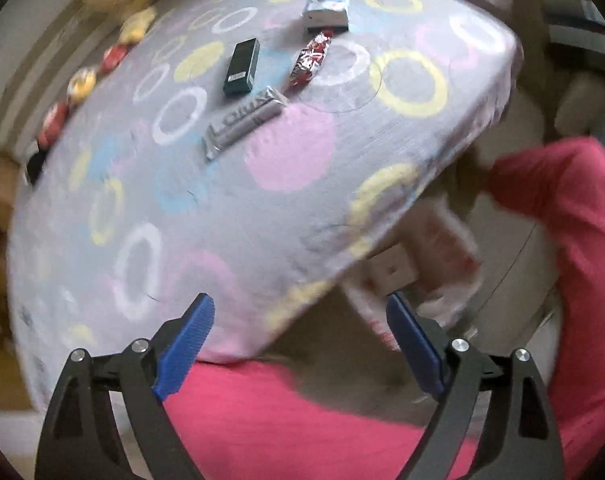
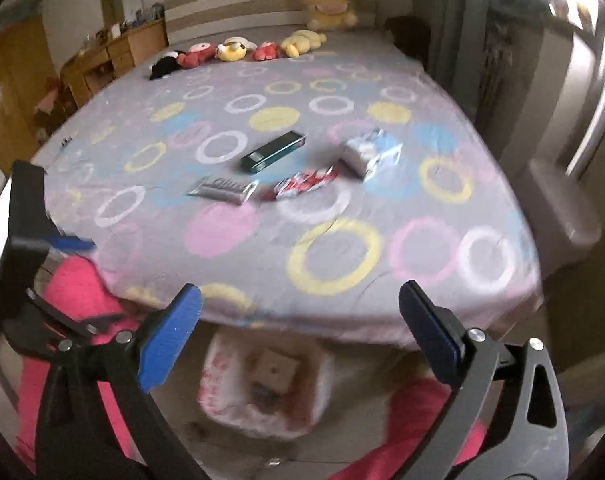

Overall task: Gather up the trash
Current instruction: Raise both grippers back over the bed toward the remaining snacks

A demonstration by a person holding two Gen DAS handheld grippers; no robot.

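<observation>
Several pieces of trash lie mid-bed: a dark green box (image 1: 241,67) (image 2: 273,151), a silver wrapper (image 1: 243,121) (image 2: 224,190), a red-white wrapper (image 1: 311,59) (image 2: 302,185) and a white-blue carton (image 1: 326,12) (image 2: 369,153). A white plastic bag (image 2: 262,388) (image 1: 430,276) with a small box inside sits on the floor below the bed's near edge. My left gripper (image 1: 300,320) is open and empty over that edge. My right gripper (image 2: 300,320) is open and empty above the bag. The left gripper also shows at the left of the right wrist view (image 2: 42,240).
The bed (image 2: 342,248) has a grey sheet with coloured rings. Plush toys (image 2: 238,50) line the headboard. A wooden dresser (image 2: 114,56) stands to the left, a grey stool (image 2: 562,208) and window to the right. The person's pink trousers (image 1: 286,412) are below.
</observation>
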